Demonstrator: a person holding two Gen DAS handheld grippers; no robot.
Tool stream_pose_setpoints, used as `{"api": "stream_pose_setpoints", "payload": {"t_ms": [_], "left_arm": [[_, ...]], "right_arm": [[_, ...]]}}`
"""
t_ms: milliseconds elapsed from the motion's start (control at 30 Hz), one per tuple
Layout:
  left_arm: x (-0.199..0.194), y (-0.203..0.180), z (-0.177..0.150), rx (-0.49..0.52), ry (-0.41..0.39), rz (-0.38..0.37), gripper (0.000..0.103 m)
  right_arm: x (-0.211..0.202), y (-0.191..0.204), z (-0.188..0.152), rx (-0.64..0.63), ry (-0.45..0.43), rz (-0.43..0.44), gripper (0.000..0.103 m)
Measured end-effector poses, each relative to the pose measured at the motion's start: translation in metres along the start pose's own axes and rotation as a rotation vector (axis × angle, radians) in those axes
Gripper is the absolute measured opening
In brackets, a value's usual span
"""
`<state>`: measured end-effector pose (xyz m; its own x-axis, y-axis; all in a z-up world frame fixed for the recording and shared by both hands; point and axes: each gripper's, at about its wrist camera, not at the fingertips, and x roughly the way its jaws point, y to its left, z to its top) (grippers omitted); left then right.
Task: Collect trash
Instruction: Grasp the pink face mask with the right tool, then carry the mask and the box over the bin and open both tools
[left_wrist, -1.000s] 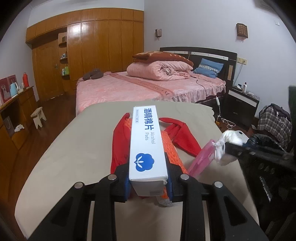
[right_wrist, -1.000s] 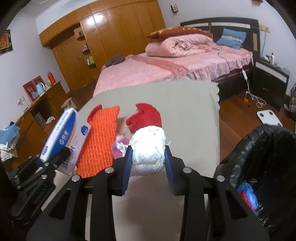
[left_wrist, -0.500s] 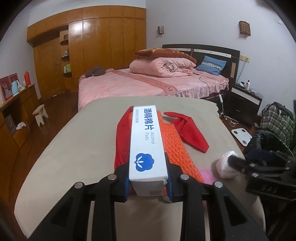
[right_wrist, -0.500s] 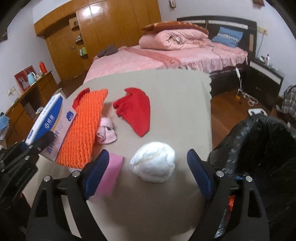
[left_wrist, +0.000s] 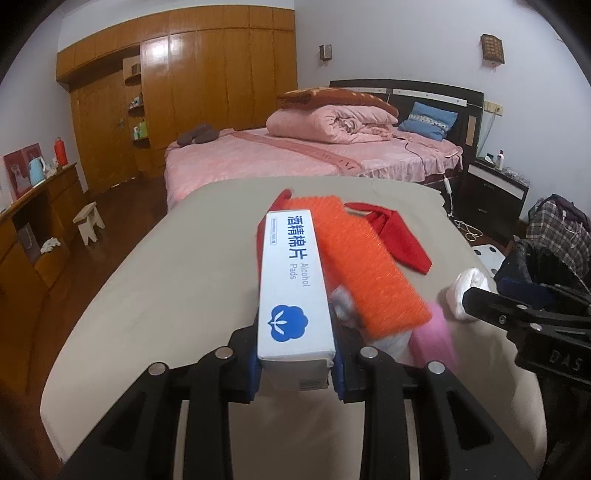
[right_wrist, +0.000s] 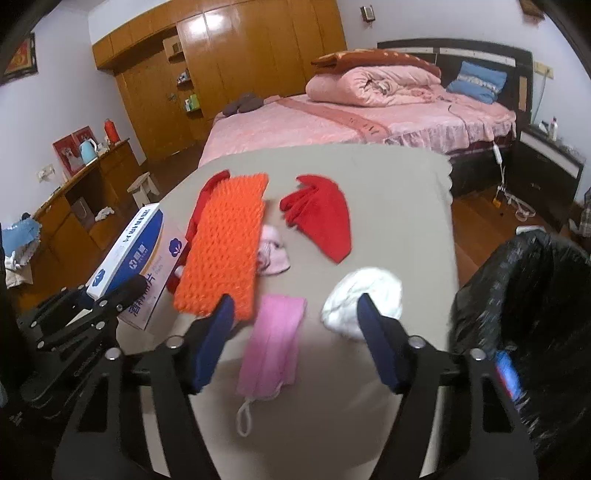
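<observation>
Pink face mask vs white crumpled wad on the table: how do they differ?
The pink face mask lies flat and rectangular, with a white ear loop trailing; the white crumpled wad is a rounded lump. The mask lies between the right tongs' closing jaws; the wad sits nearer the black bin bag. Both rest loose on the beige table.

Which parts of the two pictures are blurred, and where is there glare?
Left wrist view: pink mask smeared by motion, alcohol pads box sharp. Right wrist view: white wad and bin bag blurred; glare on the wardrobe doors.

The beige table (right_wrist: 388, 184) bears an orange knit cloth (right_wrist: 225, 240), red cloth (right_wrist: 325, 218), pink mask (right_wrist: 273, 343) and white wad (right_wrist: 365, 291).
</observation>
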<state>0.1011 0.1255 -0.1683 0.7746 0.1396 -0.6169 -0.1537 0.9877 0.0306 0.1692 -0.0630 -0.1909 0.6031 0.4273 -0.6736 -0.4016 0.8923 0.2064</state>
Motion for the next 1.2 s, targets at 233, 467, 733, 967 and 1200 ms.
{"api": "stream_pose_setpoints", "payload": {"t_ms": [233, 467, 733, 967, 1200], "left_arm": [[-0.008, 0.01, -0.005, -0.008, -0.004, 0.012, 0.029], [-0.01, 0.013, -0.005, -0.018, -0.006, 0.013, 0.029], [-0.016, 0.007, 0.0, -0.02, -0.019, -0.007, 0.029], [-0.032, -0.016, 0.015, 0.003, -0.059, -0.058, 0.029], [-0.04, -0.058, 0.029, 0.045, -0.088, -0.134, 0.029]], "right_arm": [[0.026, 0.014, -0.029, -0.016, 0.094, 0.007, 0.046], [0.036, 0.015, -0.033, -0.03, 0.135, 0.041, 0.011], [-0.007, 0.013, -0.01, -0.032, 0.042, 0.052, 0.007], [-0.049, -0.008, 0.008, 0.005, -0.045, 0.025, 0.007], [-0.091, -0.05, 0.013, 0.065, -0.118, -0.052, 0.007]]}}
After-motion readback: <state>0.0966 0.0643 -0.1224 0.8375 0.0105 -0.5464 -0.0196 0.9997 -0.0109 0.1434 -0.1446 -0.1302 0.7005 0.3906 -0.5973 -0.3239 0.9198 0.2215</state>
